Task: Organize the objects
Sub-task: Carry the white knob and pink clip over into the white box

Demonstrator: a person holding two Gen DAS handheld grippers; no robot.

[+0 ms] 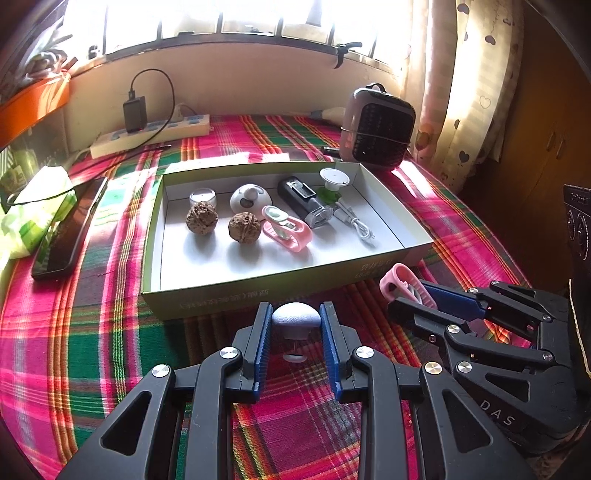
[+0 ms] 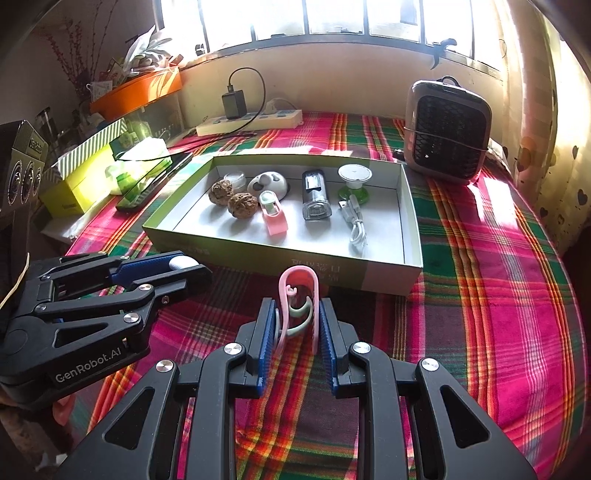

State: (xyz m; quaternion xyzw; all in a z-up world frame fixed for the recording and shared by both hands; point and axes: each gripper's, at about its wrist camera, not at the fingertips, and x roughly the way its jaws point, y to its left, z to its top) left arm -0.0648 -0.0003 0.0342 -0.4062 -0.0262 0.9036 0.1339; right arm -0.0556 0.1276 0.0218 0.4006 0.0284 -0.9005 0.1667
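Nearest to me, my left gripper [image 1: 295,325] is clamped on a small pale mushroom-shaped knob [image 1: 295,316], its blue pads pressing the rounded cap from both sides, just short of the near wall of the green cardboard box [image 1: 221,299]. Beside it, my right gripper [image 2: 297,325] is closed on a pink clip [image 2: 299,295] with a pale green inner piece, held upright between the pads, also just in front of the box's near wall. Both grippers hang over the pink and green plaid cloth [image 2: 498,295] that the box sits on.

Inside the box, nearest the front, lie two wrinkled walnuts [image 1: 201,218] side by side toward its left, a second pink clip [image 1: 286,229] just to their right, and a coiled white cable [image 1: 356,223] toward the right wall. Behind those, along the box's back wall, I see a small clear jar [image 1: 202,196], a white rounded gadget [image 1: 250,197], a black and clear device [image 1: 304,201], and a white disc on a green base [image 1: 332,182].

Left of the box rest a dark phone [image 1: 70,229] and a green tissue pack [image 1: 33,210]. Beyond the box's far right corner stands a small heater [image 1: 376,127]; beyond its far left corner a white power strip [image 1: 147,134] carries a black charger [image 1: 133,114], below the window [image 1: 221,18].
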